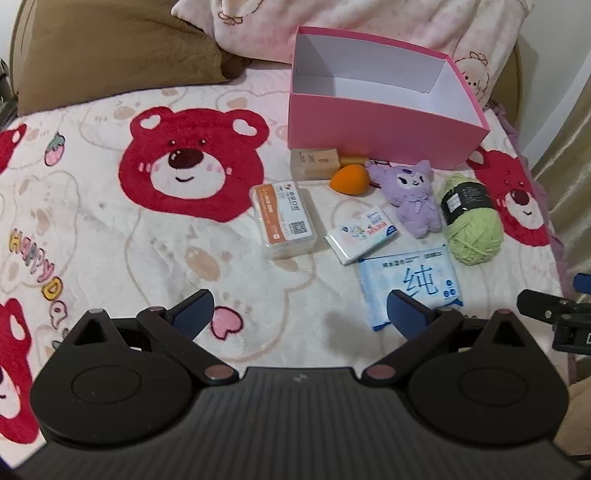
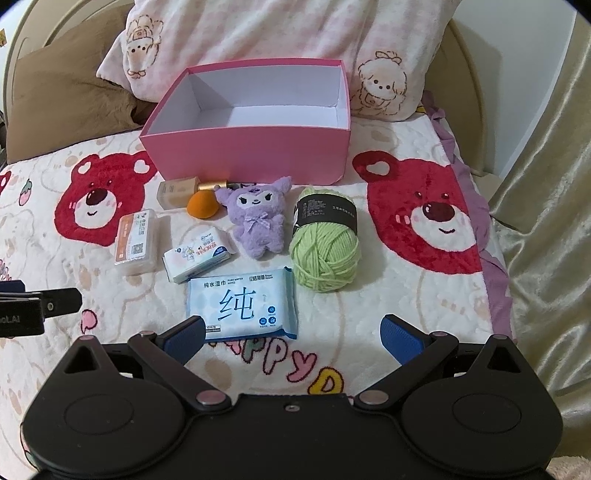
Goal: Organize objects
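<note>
Both the left hand-held gripper (image 1: 301, 314) and right hand-held gripper (image 2: 293, 334) are held spread wide and empty above the bed (image 2: 406, 295). Just beyond, the wet wipes pack (image 2: 242, 302), green yarn (image 2: 325, 254) and purple plush (image 2: 258, 221) are clustered before the empty pink box (image 2: 243, 155), seemingly for loading.

Bed covered by a cream blanket (image 2: 388, 314) printed with red bear faces; a brown pillow (image 1: 110, 55) and a pink cartoon-print pillow (image 2: 258, 33) lie at its head.
</note>
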